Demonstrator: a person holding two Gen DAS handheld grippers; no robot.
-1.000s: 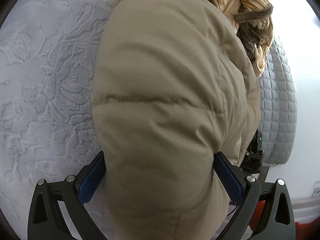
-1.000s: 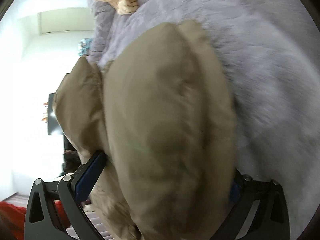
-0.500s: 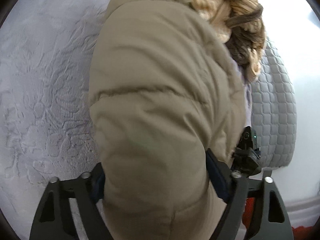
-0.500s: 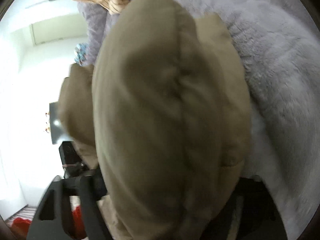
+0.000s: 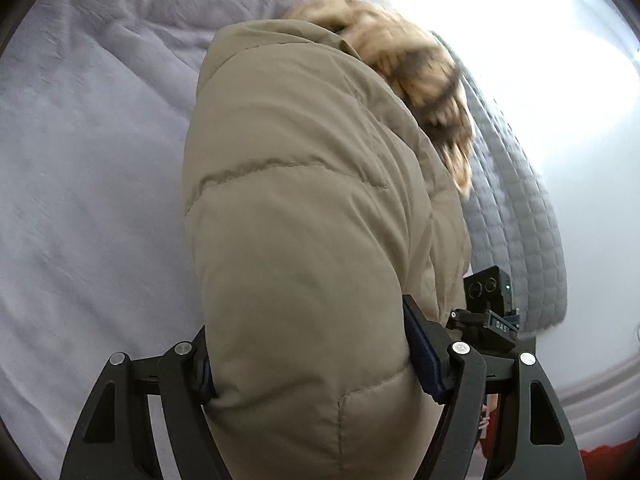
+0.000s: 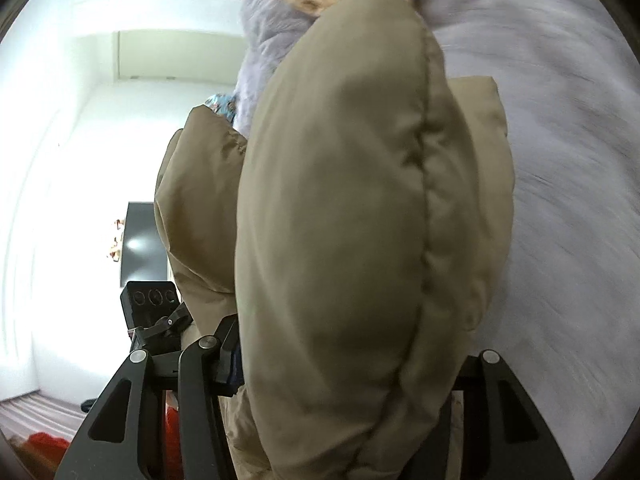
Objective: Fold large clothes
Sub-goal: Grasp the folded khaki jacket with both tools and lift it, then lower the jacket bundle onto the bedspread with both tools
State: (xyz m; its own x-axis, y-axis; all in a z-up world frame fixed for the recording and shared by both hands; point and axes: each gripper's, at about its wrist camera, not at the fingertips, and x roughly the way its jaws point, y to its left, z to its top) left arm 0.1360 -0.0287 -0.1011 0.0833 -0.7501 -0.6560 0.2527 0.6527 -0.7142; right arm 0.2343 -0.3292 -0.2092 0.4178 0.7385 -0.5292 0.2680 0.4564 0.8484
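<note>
Holding the bulky khaki padded jacket point(image 5: 304, 240) in both grippers, we have it filling the middle of each frame, raised over the pale lilac plush bed cover point(image 5: 88, 168). Our left gripper point(image 5: 308, 364) has its fingers point(image 5: 424, 364) spread fairly wide around a thick roll of the padding; our right gripper point(image 6: 344, 364) clamps another fat bundle, though its far finger is hidden behind the cloth. We judge the main risk to be slippage: the fabric looks smooth and puffy, so a swollen fold could squeeze out and collapse. The tan striped knit garment point(image 5: 416, 80), blurred at the upper right of the left view, lies close and could be swept along. The quilted grey mattress edge point(image 5: 516, 216) is near, so a dropped hem might slide off.
</note>
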